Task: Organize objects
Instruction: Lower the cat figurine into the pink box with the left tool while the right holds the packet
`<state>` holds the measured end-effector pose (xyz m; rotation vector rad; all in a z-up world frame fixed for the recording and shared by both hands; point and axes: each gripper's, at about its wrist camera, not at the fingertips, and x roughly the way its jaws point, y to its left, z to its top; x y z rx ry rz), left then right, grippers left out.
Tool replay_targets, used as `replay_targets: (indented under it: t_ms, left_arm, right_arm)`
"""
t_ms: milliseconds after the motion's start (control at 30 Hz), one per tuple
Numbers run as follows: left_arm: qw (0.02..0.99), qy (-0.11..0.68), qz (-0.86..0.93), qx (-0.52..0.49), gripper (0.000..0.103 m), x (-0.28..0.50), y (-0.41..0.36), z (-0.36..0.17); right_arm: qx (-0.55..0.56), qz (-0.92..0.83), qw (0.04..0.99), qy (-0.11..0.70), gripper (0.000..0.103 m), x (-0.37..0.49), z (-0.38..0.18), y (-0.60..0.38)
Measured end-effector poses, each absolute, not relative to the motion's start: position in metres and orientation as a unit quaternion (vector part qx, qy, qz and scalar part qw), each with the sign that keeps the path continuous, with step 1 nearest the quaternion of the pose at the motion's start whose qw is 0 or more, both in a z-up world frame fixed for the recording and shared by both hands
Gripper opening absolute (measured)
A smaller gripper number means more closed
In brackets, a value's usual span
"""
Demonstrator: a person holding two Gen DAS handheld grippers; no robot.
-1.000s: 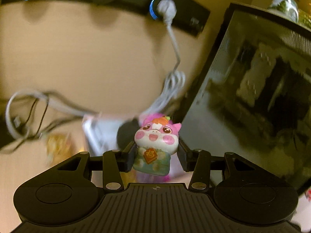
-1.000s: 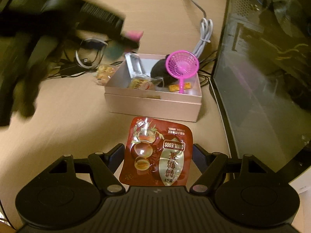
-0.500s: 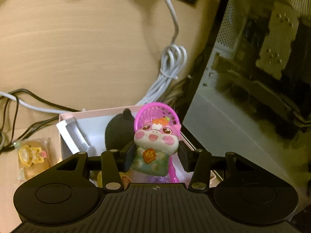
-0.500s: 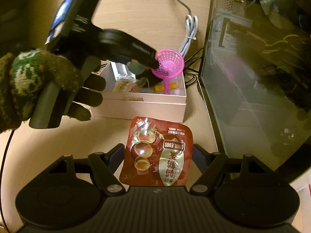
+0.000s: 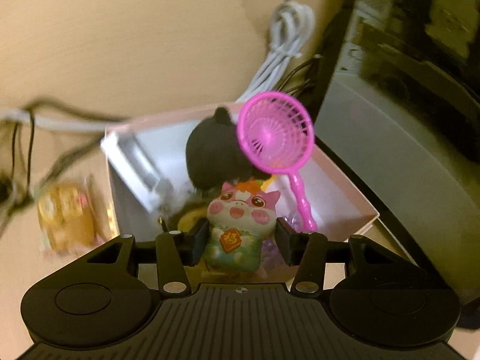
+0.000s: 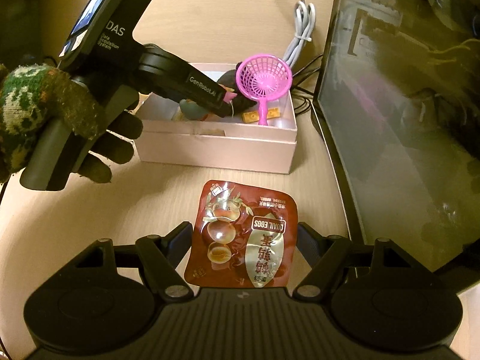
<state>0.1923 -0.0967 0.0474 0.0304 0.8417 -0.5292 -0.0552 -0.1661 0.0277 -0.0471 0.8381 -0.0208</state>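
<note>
A pink pig toy [image 5: 240,219] in a green robe sits between the pads of my left gripper [image 5: 241,237], which is shut on it, low over the near part of the open pink box [image 5: 360,204]. The right wrist view shows that left gripper [image 6: 228,102], held by a gloved hand [image 6: 45,105], reaching into the box [image 6: 216,150], with the toy's teal body [image 6: 192,109] under its tip. My right gripper [image 6: 244,234] is shut on a dark red quail egg packet [image 6: 243,234], in front of the box above the desk.
In the box lie a pink scoop [image 5: 274,133], a round black object [image 5: 210,156], a clear white case [image 5: 132,165] and a yellow brick [image 6: 250,117]. A yellow snack packet [image 5: 66,216] and cables lie left of it. A glass-sided computer case [image 6: 390,120] stands at the right.
My left gripper has come down and forward with the pig toy, from above the desk to inside the box. The right gripper has sunk slightly, still holding the packet.
</note>
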Motion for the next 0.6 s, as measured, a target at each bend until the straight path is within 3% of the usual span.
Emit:
replay_targets:
  t_ms: [167,267,367,600]
  left_arm:
    - [0.881,0.406,-0.242,0.018,0.053,0.192,-0.098,0.051]
    - [0.903,0.357,-0.234,0.058,0.053,0.178,-0.101,0.064]
    - [0.869,0.4,-0.277,0.092,0.054,0.177,-0.11,0.059]
    - [0.91,0.344,-0.233,-0.017,0.051,0.176,-0.074,0.08]
  right_arm:
    - [-0.025,-0.008,0.91,0.413,0.075,-0.058,0.022,-0.163]
    - [-0.024,-0.01,0.911,0.411,0.075,-0.056,0.022,-0.163]
    - [-0.023,-0.011,0.914,0.404,0.075,-0.058,0.024,-0.165]
    - [-0.023,-0.013,0.917,0.397,0.075,-0.059,0.022,-0.168]
